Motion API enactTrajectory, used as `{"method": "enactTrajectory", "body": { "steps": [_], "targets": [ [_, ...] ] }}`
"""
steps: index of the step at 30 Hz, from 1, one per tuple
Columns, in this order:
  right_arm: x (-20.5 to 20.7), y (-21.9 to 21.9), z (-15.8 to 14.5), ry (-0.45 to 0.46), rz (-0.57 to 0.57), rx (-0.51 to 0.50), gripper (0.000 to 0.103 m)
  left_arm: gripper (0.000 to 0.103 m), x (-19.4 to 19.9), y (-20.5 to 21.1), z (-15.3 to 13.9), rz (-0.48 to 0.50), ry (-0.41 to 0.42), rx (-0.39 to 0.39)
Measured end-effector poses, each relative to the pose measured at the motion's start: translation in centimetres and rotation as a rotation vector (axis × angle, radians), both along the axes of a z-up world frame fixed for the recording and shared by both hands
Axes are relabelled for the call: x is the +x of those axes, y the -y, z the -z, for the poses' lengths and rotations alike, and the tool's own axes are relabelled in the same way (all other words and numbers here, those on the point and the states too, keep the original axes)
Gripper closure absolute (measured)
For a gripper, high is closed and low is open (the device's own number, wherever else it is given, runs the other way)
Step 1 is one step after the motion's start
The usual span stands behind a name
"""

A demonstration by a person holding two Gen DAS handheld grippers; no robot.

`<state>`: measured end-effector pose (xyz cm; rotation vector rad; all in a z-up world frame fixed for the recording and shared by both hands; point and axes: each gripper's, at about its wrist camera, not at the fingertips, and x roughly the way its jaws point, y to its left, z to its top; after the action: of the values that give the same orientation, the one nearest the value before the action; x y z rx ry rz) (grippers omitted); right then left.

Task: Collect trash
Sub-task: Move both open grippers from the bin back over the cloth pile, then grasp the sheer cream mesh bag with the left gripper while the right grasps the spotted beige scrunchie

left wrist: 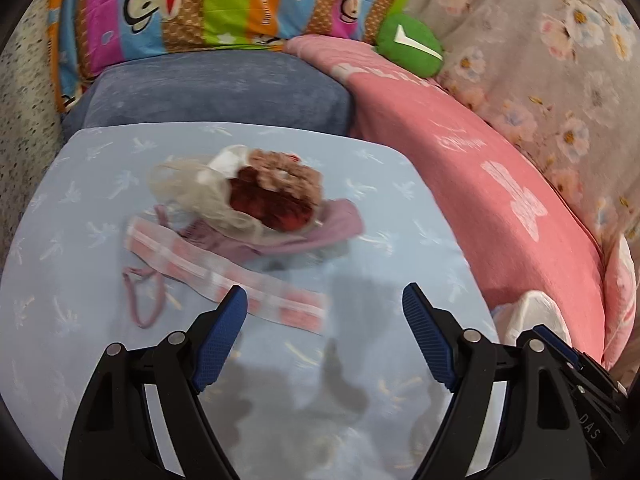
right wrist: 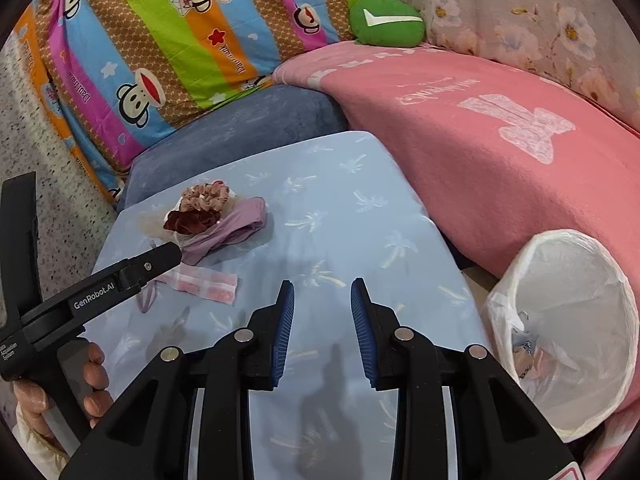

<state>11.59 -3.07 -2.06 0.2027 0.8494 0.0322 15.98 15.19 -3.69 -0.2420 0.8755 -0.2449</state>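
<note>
Trash pile (left wrist: pixel 256 204) sits mid light-blue sheet (right wrist: pixel 360 208): clear plastic bag, dark-red and beige scrunchies on top, purple cloth under, pink-white strip (left wrist: pixel 224 280) in front. Left gripper (left wrist: pixel 324 320) wide open, empty. Right gripper (right wrist: pixel 322 312) partly open, empty. White-lined bin (right wrist: pixel 568 320) at right edge, some scraps inside. Pink blanket (right wrist: pixel 480 140), striped cartoon pillow (right wrist: pixel 160 40) behind.

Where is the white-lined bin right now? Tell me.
The bin sits at the lower right of the right wrist view, off the right edge of the blue sheet and against the pink blanket. In the left wrist view only its rim shows.
</note>
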Motion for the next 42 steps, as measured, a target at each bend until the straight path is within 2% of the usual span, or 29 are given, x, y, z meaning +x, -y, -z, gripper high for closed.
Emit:
{"method": "enactTrajectory", "body": {
  "steps": [6,14,19,22,25,29,31,33,36,42],
  "targets": [
    [4.2,-3.9,-0.1,0.003,-0.077,0.016,0.073,0.027,2.4,-3.8,0.5,-0.061,-0.014,-0.011],
    [10.9,-9.6,-0.2,0.019,-0.180,0.049,0.073,0.028,5.9,-7.4,1.7,-0.125,-0.059,-0.084],
    [14.1,-12.3,1.2,0.000,-0.234,0.039,0.073,0.044,7.5,-8.2,3.0,-0.117,-0.105,-0.134],
    [15.2,-13.2,2.2,-0.012,-0.259,0.024,0.073,0.059,8.1,-8.4,3.8,-0.102,-0.128,-0.158],
    [16.4,-14.0,3.2,-0.023,-0.282,0.012,0.073,0.078,8.5,-8.6,4.3,-0.082,-0.148,-0.180],
    [17.6,-14.1,4.7,-0.053,-0.294,0.014,0.073,0.094,8.6,-8.6,4.8,-0.067,-0.156,-0.184],
    [18.0,-14.2,5.5,-0.072,-0.298,0.015,0.073,0.097,8.5,-8.7,4.8,-0.063,-0.153,-0.179],
    [18.2,-14.3,6.1,-0.095,-0.303,0.016,0.077,0.099,8.2,-8.8,4.7,-0.061,-0.150,-0.172],
    [17.9,-14.3,7.0,-0.125,-0.313,0.029,0.095,0.101,7.9,-8.8,4.6,-0.058,-0.149,-0.166],
    [15.5,-13.0,6.3,-0.101,-0.288,0.072,0.097,0.102,6.8,-8.2,3.8,-0.054,-0.131,-0.155]
  ]
}}
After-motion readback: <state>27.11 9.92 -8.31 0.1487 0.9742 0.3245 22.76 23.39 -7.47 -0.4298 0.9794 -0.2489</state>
